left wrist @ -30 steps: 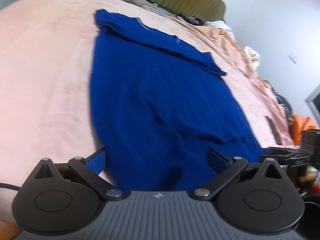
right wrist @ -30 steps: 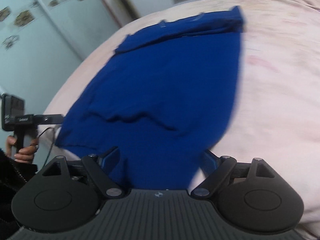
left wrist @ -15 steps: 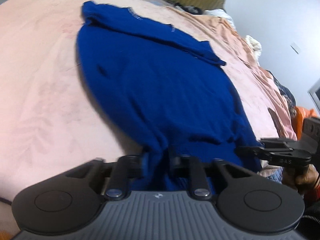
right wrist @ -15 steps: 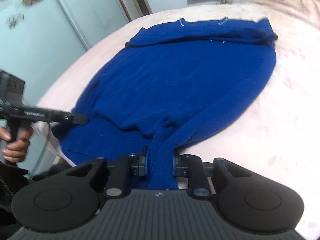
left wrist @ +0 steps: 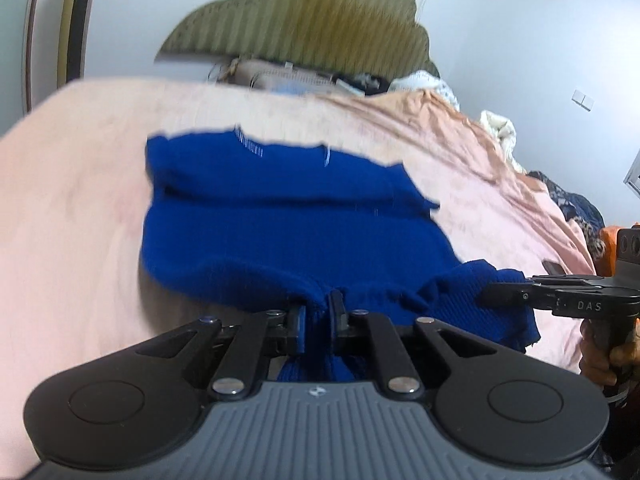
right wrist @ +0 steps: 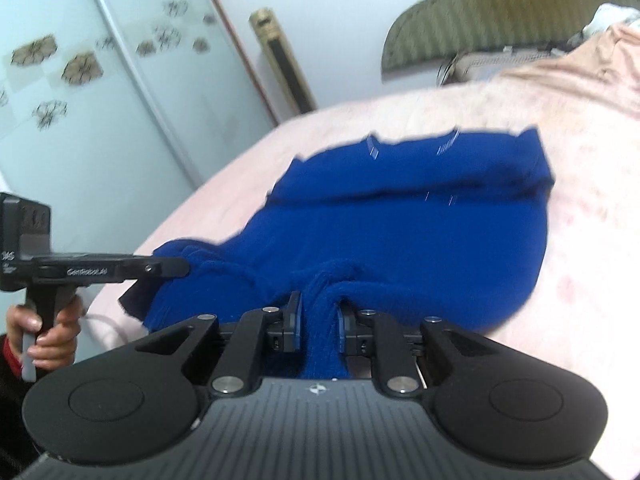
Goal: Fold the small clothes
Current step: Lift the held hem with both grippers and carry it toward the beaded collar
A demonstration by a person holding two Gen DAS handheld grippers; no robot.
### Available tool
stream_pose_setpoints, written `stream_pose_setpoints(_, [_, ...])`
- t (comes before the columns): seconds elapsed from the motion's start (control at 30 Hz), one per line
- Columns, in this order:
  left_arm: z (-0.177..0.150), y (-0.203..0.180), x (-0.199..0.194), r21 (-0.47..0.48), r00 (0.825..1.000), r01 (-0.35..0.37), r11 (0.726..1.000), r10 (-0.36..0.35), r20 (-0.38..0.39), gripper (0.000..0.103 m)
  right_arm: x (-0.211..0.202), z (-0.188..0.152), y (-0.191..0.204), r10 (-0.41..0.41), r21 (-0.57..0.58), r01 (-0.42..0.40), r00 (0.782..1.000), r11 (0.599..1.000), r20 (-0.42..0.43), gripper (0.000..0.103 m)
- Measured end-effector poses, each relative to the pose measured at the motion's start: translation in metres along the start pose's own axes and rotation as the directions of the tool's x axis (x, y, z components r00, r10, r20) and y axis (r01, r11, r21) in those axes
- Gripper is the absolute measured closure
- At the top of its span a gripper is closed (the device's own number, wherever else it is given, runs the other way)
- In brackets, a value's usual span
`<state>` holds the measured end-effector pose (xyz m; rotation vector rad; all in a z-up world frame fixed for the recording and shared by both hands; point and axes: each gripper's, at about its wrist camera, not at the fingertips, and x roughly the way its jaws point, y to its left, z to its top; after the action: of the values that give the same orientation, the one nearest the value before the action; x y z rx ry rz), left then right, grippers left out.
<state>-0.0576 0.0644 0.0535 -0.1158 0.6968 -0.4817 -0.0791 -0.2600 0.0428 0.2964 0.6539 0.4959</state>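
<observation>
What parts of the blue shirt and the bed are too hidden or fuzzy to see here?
- Blue shirt, left wrist view: its near hem is hidden behind the left gripper.
- Right wrist view: the right gripper covers the pinched hem.
- Both views: the pale marks near the shirt's far edge are too blurred to read.
- Things under the headboard on the pink bed cover: blurred, unidentifiable.

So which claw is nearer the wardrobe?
Left. The left claw grips the shirt at its edge on the wardrobe side. The right claw grips the same edge farther along, away from the wardrobe.
</observation>
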Motion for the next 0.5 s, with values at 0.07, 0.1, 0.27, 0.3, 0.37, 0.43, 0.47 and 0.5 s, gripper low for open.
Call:
stream_pose_setpoints(0.07, [0.014,-0.004,0.005,0.026,0.999,-0.029,0.999,0.028,0.026,0.093,0.002,0.013,-0.004,-0.014,0.003,0.014,0.999,1.000,0.031,0.083])
stream_pose_setpoints(0.1, [0.021,-0.005,0.007,0.036,0.999,-0.041,0.999,0.039,0.036,0.093,0.003,0.018,-0.006,-0.016,0.006,0.015,0.999,1.000,0.045,0.083])
stream_pose_setpoints(0.27, [0.050,-0.002,0.027,0.038,0.996,-0.064,0.997,0.062,0.060,0.093,0.018,0.042,-0.019,-0.052,0.022,0.050,0.993,0.999,0.105,0.083])
stream_pose_setpoints(0.3, [0.055,-0.002,0.032,0.043,0.996,-0.068,0.997,0.065,0.061,0.093,0.022,0.046,-0.022,-0.059,0.027,0.056,0.992,0.998,0.112,0.083])
stream_pose_setpoints(0.37, [0.066,-0.001,0.042,0.055,0.995,-0.079,0.995,0.075,0.067,0.093,0.030,0.054,-0.028,-0.076,0.033,0.072,0.989,0.997,0.124,0.083])
stream_pose_setpoints(0.43, [0.075,0.001,0.052,0.059,0.994,-0.090,0.994,0.086,0.064,0.093,0.039,0.061,-0.035,-0.087,0.044,0.082,0.987,0.996,0.132,0.083])
stream_pose_setpoints(0.47, [0.079,0.002,0.057,0.060,0.994,-0.093,0.994,0.090,0.061,0.093,0.044,0.065,-0.039,-0.095,0.047,0.089,0.986,0.995,0.134,0.083])
stream_pose_setpoints(0.5, [0.085,0.004,0.064,0.061,0.994,-0.100,0.993,0.097,0.059,0.093,0.050,0.068,-0.041,-0.106,0.047,0.100,0.985,0.994,0.136,0.083])
